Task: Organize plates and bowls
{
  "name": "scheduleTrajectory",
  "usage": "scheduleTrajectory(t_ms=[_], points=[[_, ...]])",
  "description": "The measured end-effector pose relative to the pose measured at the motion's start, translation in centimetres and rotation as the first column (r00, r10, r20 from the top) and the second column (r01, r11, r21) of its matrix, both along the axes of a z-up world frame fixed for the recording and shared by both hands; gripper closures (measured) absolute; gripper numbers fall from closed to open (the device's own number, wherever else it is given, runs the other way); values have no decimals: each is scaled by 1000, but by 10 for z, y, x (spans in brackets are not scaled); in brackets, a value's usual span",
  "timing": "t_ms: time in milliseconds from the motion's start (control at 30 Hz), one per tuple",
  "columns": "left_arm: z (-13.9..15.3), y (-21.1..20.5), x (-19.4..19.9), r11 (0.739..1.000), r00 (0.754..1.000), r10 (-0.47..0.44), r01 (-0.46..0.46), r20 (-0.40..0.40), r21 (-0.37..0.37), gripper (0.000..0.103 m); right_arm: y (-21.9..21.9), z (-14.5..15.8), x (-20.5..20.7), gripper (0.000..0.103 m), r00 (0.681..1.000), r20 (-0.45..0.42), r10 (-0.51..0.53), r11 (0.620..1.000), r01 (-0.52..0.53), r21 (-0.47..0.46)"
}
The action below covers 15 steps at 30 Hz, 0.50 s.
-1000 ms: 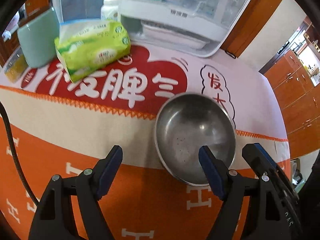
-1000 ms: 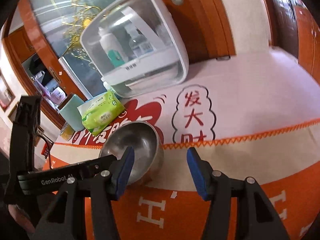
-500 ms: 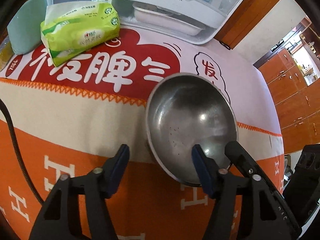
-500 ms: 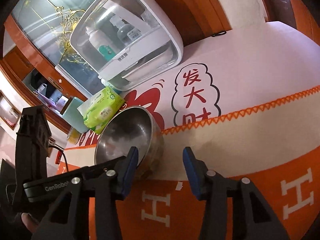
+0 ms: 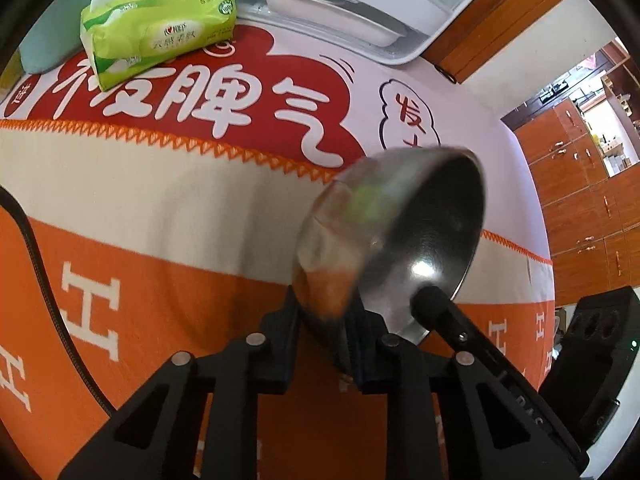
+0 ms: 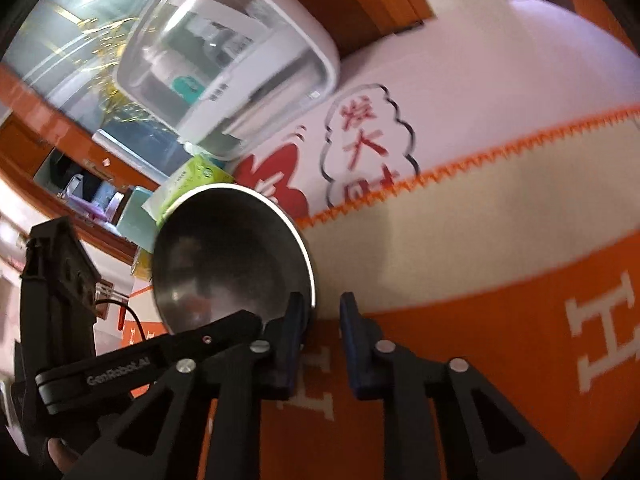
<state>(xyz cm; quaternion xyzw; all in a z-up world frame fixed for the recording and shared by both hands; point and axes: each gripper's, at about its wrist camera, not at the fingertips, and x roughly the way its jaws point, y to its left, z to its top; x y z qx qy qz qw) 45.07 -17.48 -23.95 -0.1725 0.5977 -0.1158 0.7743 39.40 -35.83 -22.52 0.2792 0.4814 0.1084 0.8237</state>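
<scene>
A steel bowl (image 5: 420, 220) stands tipped up on its edge over the orange tablecloth (image 5: 160, 280), its inside facing right. My left gripper (image 5: 324, 308) grips the bowl's near rim, its jaws still closing, one pad inside and one outside. In the right wrist view the same bowl (image 6: 224, 260) is at centre left. My right gripper (image 6: 322, 312) has its jaws closing around the rim: the left pad sits inside the wall, and a small gap shows at the right pad. The left gripper's finger (image 6: 224, 328) reaches in beside it.
A green tissue pack (image 5: 160, 28) and a teal cup (image 5: 44, 48) stand at the back left. A white dish cabinet with a clear lid (image 5: 340, 0) sits behind them. A black cable (image 5: 36, 260) runs down the left. Wooden cupboards (image 5: 580, 184) are beyond the table's right edge.
Both pairs of jaws have narrowed from wide apart onto the bowl's rim. The bowl has gone from lying flat to tipped on its edge. Both grippers came lower and closer.
</scene>
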Motion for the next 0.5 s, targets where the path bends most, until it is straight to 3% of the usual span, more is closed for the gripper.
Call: scheduleTrajectory(t_ms=[133,500], points=[[5,-8,-5,1000,1000,-22,22,5,11,86,-2,0,-8,96,1000,-11,-13,1000,13,4],[10,-20,-33,998,997,-55,55,-45,8,86,-15,11,-34,96,999,-32,-32,999,32,-2]])
